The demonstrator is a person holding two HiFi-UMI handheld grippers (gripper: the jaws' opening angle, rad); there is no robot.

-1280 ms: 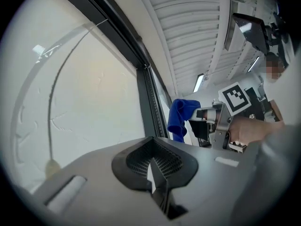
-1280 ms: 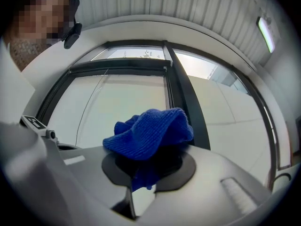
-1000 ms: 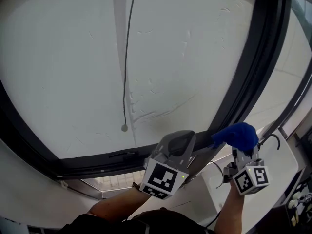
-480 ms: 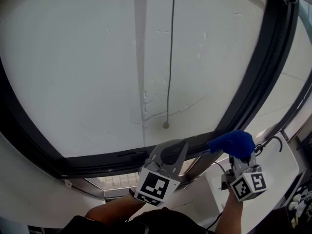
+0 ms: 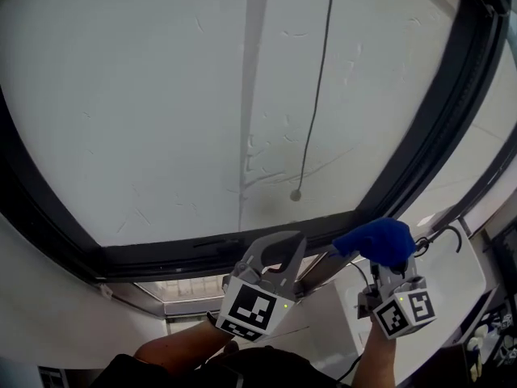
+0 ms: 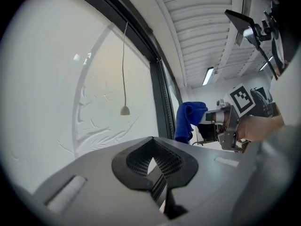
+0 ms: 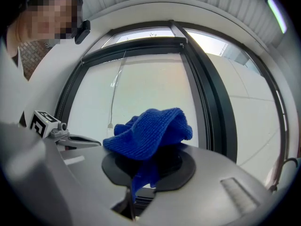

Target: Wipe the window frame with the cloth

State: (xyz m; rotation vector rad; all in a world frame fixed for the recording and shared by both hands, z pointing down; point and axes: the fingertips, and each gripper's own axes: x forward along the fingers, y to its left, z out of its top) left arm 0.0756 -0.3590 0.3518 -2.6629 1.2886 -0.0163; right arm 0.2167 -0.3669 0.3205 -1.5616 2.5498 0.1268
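op: white pane (image 5: 161, 95) fills most of what we see, dark window frame (image 5: 153, 259) round it, pull cord (image 5: 317, 95) hanging down the middle. where do we stand?

qa: right gripper (image 5: 388, 275) is clamped on the blue cloth (image 5: 380, 239), which is bunched over the jaw tips. it sits at the lower right corner, where the bottom rail meets the upright. left gripper (image 5: 284, 245) has its jaws together with nothing between them, just beside the right one, in front of the bottom rail.

op: so we read this as the wiping stroke. how do we do it well?

qa: we'd press the wad flat on the rail, not the bare tips, and run one long pass along it rather than dabs. we'd keep the grip firm. the cloth looks held by one fold with most of it loose, so it could drag out at the corner. we'd also keep the left one out of the path and off the cord.

op: is the cloth on the frame right now?

qa: we can't tell. head view has it overlapping the rail, left gripper view has it just beside the upright. neither shows contact.

op: other blind spots?

qa: right jaw tips are buried under the cloth. top of the frame is cut off in head view. dirt on the dark rail is too dim to judge.
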